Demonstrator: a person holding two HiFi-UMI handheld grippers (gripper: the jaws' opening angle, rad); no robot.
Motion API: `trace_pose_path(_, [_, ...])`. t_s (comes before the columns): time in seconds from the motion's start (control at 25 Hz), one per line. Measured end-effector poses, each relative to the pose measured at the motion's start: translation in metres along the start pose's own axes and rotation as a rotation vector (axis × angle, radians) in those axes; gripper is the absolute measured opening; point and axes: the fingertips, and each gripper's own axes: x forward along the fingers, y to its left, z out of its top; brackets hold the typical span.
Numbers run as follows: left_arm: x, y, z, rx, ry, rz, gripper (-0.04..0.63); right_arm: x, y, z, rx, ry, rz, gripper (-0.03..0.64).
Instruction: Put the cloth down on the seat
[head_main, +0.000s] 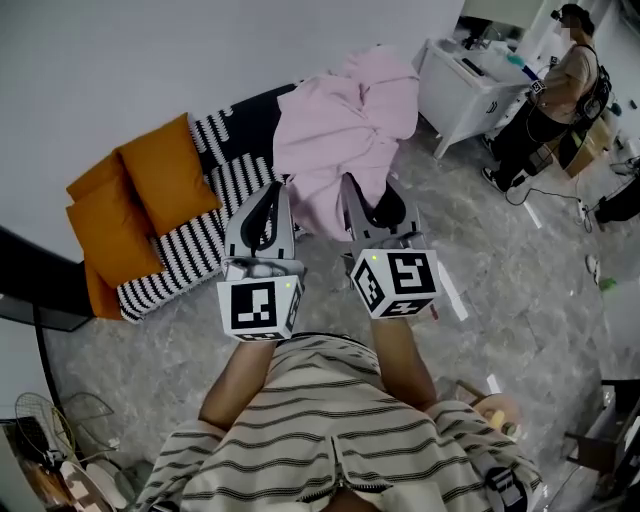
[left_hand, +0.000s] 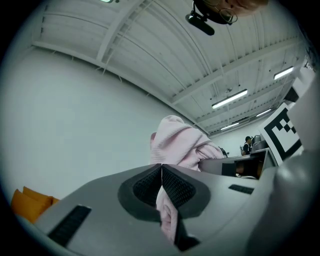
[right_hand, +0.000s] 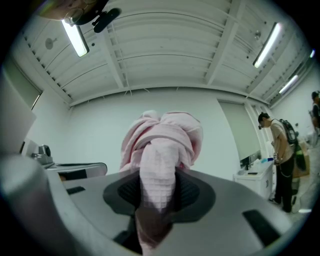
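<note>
Head view showed the crumpled pink waffle-weave cloth bunched up just ahead of me, my left gripper pinching a thin edge, my right gripper clamped on a thick fold. The black-and-white striped cushioned seat showed under the cloth and ran off leftward, nearer my left gripper.

The cloth is pale pink and waffle-textured, bunched into a crumpled heap and held up over one end of the seat. One thin fold is pinched in the left gripper's jaws and a thicker one in the right gripper's jaws. The seat is a low, black-and-white striped pad on the floor along the wall.
</note>
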Motion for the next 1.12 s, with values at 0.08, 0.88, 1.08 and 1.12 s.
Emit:
trace_pose_path(0.08, [0.001, -0.006, -0.001, 0.005, 0.0, 0.002, 0.009, -0.002, -0.003, -0.002, 0.005, 0.002, 0.008, 0.147])
trace_pose_path(0.88, [0.0, -0.067, -0.006, 0.057, 0.026, 0.072, 0.009, -0.029, -0.051, -0.009, 0.053, 0.006, 0.069, 0.15])
trace_pose_path(1.08, [0.002, -0.073, -0.01, 0.055, 0.034, 0.077, 0.009, -0.03, -0.056, -0.014, 0.057, 0.019, 0.07, 0.15])
trace_pose_path(1.12, [0.003, -0.073, -0.012, 0.054, 0.038, 0.077, 0.009, -0.029, -0.057, -0.015, 0.059, 0.022, 0.07, 0.15])
